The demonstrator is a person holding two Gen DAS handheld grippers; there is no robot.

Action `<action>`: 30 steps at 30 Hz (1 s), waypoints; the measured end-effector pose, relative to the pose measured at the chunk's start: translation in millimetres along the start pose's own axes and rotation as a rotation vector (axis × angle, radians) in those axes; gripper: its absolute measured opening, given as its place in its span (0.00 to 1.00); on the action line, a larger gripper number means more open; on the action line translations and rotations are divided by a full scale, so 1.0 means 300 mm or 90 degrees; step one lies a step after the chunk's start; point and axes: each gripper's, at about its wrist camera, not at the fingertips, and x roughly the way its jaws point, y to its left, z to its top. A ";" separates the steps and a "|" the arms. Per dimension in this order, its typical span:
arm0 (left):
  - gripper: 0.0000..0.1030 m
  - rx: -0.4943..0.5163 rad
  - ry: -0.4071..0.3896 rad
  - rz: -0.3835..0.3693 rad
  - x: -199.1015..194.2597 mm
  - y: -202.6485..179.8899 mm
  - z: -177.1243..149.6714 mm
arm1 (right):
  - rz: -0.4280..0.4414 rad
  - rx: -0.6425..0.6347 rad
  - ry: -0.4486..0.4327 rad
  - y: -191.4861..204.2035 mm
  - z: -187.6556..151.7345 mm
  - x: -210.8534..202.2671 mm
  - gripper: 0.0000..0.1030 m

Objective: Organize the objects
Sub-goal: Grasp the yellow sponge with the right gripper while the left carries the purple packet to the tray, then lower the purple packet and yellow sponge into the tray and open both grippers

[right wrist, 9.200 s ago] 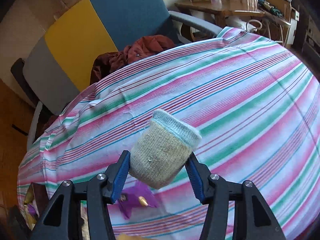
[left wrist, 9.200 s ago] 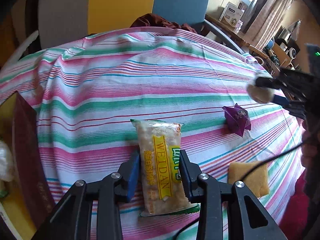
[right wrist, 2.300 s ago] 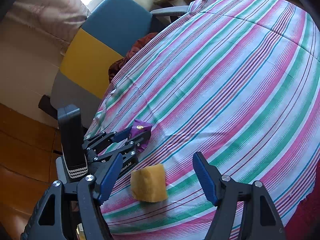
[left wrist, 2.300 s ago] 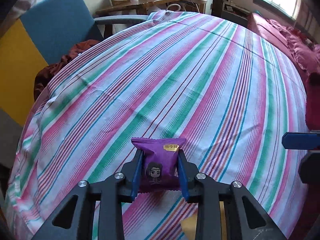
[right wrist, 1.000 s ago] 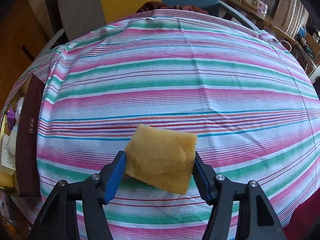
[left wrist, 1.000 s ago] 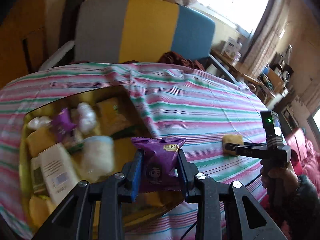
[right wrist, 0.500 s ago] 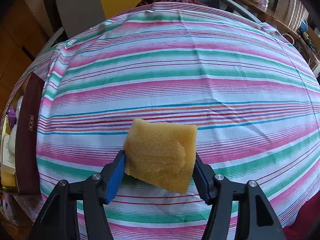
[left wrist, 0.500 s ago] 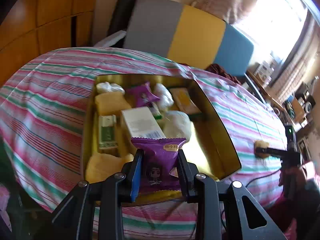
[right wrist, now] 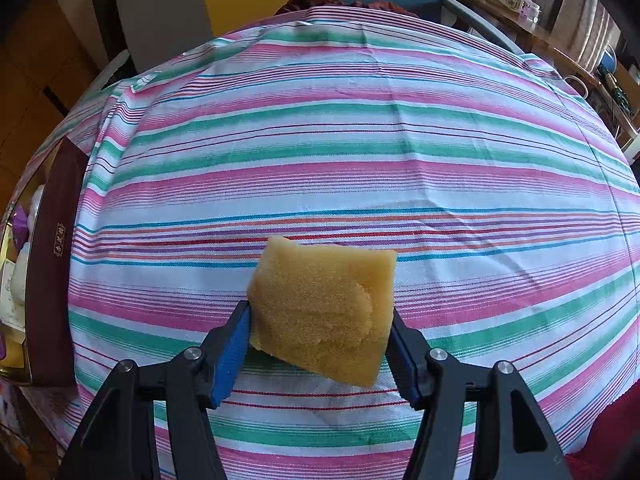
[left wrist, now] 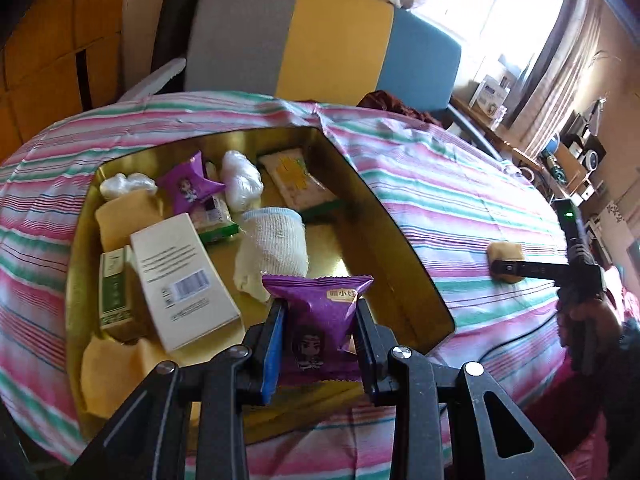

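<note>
My left gripper point(left wrist: 318, 338) is shut on a purple snack packet point(left wrist: 320, 320) and holds it above the near end of the gold tin box point(left wrist: 400, 236). The box holds a second purple packet point(left wrist: 188, 188), a white carton point(left wrist: 180, 276), a knit sock point(left wrist: 276, 248), a biscuit packet point(left wrist: 296, 178) and yellow sponges point(left wrist: 120, 216). My right gripper point(right wrist: 320, 344) is shut on a yellow sponge point(right wrist: 324, 312), tilted just above the striped tablecloth point(right wrist: 360, 152). It also shows in the left wrist view point(left wrist: 506, 258), far right of the box.
The box's dark outer wall point(right wrist: 52, 276) stands at the left edge of the right wrist view. A grey, yellow and blue chair point(left wrist: 320, 40) stands behind the table. A cluttered desk point(left wrist: 560, 152) is at the far right.
My left gripper carried the purple packet lower and closer over the box. My right gripper has lifted the sponge slightly off the cloth.
</note>
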 end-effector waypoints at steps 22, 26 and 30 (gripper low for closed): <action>0.44 -0.004 0.001 0.054 -0.001 0.030 -0.047 | -0.012 -0.020 -0.027 0.035 0.011 -0.014 0.58; 0.46 -0.038 -0.039 0.064 -0.086 0.082 -0.043 | 0.036 -0.024 -0.078 0.086 0.015 -0.108 0.57; 0.46 -0.077 -0.072 0.079 -0.153 0.155 -0.035 | 0.126 -0.129 -0.124 0.316 -0.007 -0.222 0.57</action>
